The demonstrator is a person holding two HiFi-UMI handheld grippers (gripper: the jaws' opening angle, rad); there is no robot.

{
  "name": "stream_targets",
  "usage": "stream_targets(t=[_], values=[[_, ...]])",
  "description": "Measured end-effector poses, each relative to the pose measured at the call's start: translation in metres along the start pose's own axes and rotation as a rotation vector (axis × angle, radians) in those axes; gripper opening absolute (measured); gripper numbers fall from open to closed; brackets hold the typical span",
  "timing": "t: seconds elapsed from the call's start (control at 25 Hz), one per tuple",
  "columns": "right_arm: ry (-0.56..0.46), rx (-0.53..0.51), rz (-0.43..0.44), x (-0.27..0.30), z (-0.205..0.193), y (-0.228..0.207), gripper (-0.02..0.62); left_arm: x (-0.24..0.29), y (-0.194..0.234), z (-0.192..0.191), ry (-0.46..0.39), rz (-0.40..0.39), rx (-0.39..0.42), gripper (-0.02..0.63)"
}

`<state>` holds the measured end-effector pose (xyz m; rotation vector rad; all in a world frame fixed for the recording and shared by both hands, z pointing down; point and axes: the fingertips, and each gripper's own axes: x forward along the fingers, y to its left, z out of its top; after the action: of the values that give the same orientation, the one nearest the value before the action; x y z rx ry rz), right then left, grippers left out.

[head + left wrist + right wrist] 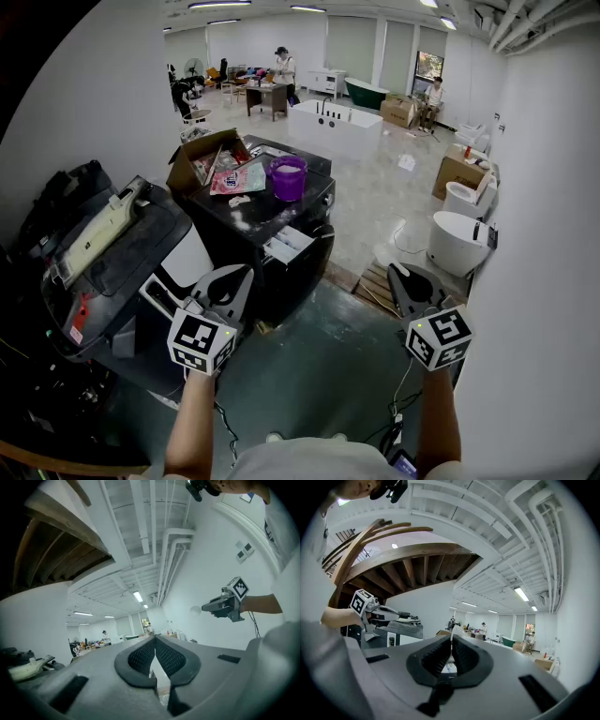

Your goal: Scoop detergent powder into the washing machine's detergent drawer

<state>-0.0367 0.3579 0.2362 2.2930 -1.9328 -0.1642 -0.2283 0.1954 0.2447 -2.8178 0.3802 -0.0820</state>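
In the head view a black washing machine [281, 225] stands ahead, and its white detergent drawer [289, 245] is pulled out at the front. On its top sit a purple tub [288, 177], a colourful packet [238, 178] and an opened cardboard box [201, 157]. My left gripper [242, 273] hovers low in front of the machine, shut and empty. Off to the right over the floor, my right gripper [397, 271] is also shut and empty. Both gripper views point up towards the ceiling, with the left gripper [153, 640] and the right gripper [451, 640] showing jaw tips touching.
Another dark appliance [112, 246] with a raised lid stands close on the left. A white wall [553, 234] runs along the right, with a white tub [457, 242] and a wooden pallet [375, 283] near it. A bathtub [335, 127] and people are far back.
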Motion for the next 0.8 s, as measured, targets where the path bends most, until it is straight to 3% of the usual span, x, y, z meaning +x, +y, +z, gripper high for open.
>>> stream_targets(t=[0.8], values=[[0.007, 0.055, 0.1, -0.032, -0.051, -0.095, 0.005, 0.056, -0.077, 0.008, 0.042, 0.084, -0.004, 0.011]])
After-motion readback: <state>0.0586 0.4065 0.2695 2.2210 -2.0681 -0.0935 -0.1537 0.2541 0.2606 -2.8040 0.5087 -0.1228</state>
